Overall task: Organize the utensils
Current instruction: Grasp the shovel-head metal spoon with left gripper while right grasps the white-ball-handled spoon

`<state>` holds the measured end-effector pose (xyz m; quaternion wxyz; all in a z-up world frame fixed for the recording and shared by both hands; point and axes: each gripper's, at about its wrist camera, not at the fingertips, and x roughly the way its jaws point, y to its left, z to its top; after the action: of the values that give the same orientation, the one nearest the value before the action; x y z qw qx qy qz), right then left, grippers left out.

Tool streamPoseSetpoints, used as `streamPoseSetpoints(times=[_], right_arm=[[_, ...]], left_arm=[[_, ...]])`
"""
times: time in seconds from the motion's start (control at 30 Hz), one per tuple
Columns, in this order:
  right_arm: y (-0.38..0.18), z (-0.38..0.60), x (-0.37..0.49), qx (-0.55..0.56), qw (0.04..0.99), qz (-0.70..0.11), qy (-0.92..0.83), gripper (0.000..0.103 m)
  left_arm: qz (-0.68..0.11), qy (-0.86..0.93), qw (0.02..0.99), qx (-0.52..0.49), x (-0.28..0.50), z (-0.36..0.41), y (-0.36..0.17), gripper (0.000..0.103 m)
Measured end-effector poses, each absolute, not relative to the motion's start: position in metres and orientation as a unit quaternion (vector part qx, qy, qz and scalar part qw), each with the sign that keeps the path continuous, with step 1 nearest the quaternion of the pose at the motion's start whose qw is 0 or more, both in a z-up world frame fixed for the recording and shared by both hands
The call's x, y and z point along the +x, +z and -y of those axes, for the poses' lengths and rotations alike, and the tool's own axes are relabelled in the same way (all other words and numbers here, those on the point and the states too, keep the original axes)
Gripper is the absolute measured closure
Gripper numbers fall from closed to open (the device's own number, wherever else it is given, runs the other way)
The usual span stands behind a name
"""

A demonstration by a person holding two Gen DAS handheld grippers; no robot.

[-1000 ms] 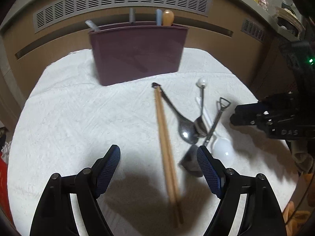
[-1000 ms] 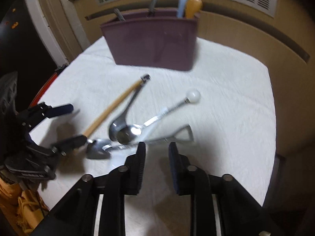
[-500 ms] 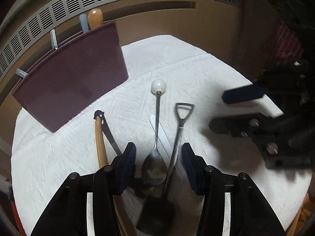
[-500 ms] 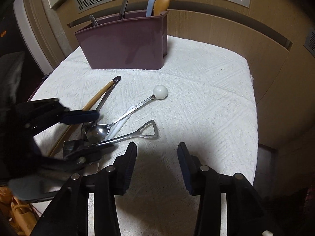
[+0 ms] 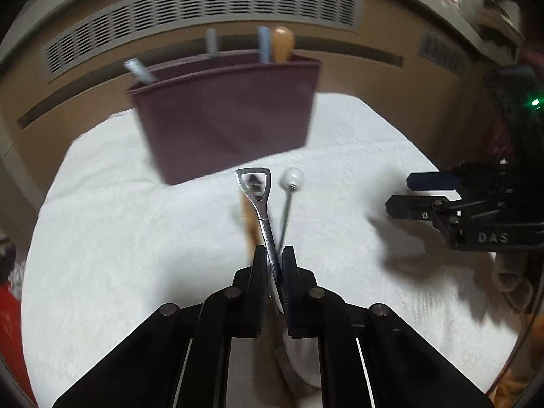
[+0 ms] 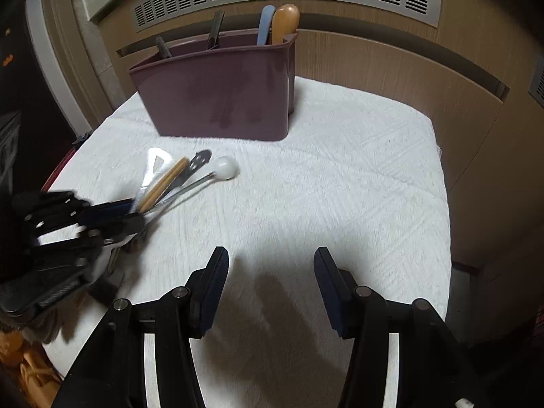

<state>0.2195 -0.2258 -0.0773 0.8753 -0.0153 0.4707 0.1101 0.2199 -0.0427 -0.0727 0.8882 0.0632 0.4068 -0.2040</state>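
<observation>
Pads of our left gripper press together on the shaft of a shovel-handled metal utensil, whose open triangular grip points toward twelve o'clock in the left wrist view. The gripper reaches in from six o'clock and tilts downward over the white cloth. Just beside the held shaft, toward one o'clock, we see a ball-topped spoon, and a wooden handle shows blurred behind the shaft. The maroon utensil holder stands at twelve o'clock with several handles rising from it. At three o'clock we see our right gripper from the side, hanging above the cloth with a gap between its fingers.

From the right wrist view, our right gripper comes in from six o'clock, angled down, its jaws opening with only bare cloth between them. Here we look down into the holder at twelve o'clock, which the left view does not allow. At nine o'clock the left gripper appears side-on, closed amid the fanned cluster of utensils: the shovel handle, the wooden handle, a flat metal handle with holes and the ball-topped spoon. The left view hides most of this cluster behind its own fingers.
</observation>
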Motion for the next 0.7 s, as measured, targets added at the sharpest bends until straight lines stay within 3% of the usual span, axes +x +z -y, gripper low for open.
streamPoseSetpoints(times=[0.4,0.57,0.63,0.7], right_arm=[[-0.073,0.160,0.272,0.023,0.870,-0.469,0.150,0.053],[-0.088,0.134,0.302,0.033,0.864,-0.494,0.091,0.054],[-0.096,0.128,0.308,0.032,0.859,-0.504,0.080,0.063],[-0.096,0.122,0.307,0.009,0.865,-0.496,0.079,0.074]], left_arm=[[-0.430,-0.114,0.896,0.000,0.219,-0.038,-0.090,0.095],[-0.438,-0.109,0.892,-0.032,0.219,-0.059,-0.092,0.093],[-0.441,-0.107,0.890,-0.041,0.224,-0.061,-0.089,0.092],[-0.449,-0.112,0.885,-0.046,0.232,-0.059,-0.088,0.084]])
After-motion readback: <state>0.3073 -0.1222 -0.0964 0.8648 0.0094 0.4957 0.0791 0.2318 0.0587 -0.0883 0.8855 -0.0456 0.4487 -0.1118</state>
